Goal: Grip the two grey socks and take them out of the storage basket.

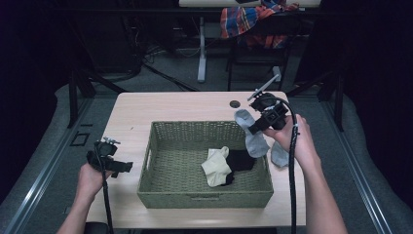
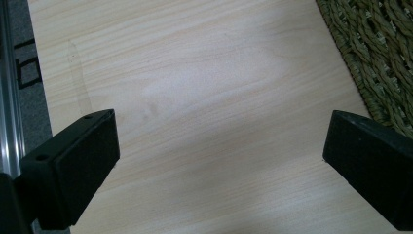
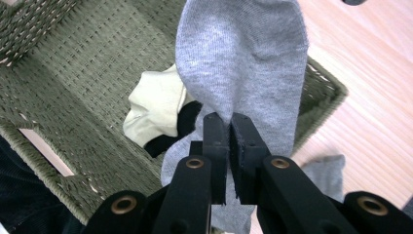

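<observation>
Sock hangs lengthwise from your right gripper, clenched on it over the basket's right rim; left gripper idles released, left of the basket.

High view: above person's side, facing fwd/down over table and basket. Left gripper view: close, looking down at bare tabletop, basket edge at its right. Right gripper view: close above basket. Shared w/ high view: basket, tabletop.
</observation>
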`<state>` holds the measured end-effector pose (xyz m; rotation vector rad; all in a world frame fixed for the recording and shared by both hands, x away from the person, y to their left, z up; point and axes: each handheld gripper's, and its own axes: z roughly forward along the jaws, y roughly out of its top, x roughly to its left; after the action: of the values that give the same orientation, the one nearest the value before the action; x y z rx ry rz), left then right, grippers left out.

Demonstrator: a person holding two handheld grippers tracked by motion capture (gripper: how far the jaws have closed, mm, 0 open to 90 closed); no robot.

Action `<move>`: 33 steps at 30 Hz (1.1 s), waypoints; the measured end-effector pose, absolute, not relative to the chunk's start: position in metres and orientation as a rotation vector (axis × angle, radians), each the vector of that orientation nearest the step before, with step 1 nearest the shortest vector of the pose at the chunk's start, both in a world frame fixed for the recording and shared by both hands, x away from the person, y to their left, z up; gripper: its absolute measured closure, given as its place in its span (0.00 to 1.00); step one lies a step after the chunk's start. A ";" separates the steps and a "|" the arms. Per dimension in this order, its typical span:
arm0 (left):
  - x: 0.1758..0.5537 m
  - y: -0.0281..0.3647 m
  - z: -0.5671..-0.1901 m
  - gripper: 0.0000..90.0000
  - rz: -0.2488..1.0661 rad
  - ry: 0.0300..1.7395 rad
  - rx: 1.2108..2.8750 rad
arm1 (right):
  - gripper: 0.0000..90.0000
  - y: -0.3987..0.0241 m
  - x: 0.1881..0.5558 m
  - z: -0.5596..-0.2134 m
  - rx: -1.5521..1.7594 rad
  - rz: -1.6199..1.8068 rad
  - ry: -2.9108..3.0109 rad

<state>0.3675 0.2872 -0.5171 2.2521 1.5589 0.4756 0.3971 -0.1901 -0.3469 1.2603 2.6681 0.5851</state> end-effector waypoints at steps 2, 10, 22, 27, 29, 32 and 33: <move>0.368 0.287 -0.517 0.00 0.476 1.560 2.251 | 0.96 -0.195 0.396 -0.345 1.273 0.589 2.651; 0.368 0.288 -0.517 0.00 0.473 1.560 2.253 | 0.96 -0.223 0.397 -0.344 1.346 0.565 2.599; 0.367 0.288 -0.517 0.00 0.479 1.558 2.254 | 0.96 -0.252 0.400 -0.346 1.451 0.562 2.534; 0.368 0.288 -0.517 0.00 0.478 1.559 2.251 | 0.96 -0.272 0.406 -0.353 1.518 0.548 2.504; 0.368 0.288 -0.517 0.00 0.479 1.560 2.250 | 0.96 -0.277 0.408 -0.355 1.537 0.542 2.498; 0.367 0.288 -0.516 0.00 0.479 1.559 2.249 | 0.96 -0.281 0.409 -0.358 1.556 0.541 2.488; 0.367 0.288 -0.516 0.00 0.479 1.559 2.250 | 0.96 -0.283 0.410 -0.360 1.567 0.536 2.476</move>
<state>0.3675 0.2876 -0.5164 2.2500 1.5589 0.4793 0.4099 -0.2826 -0.3595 1.5673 2.4760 0.5362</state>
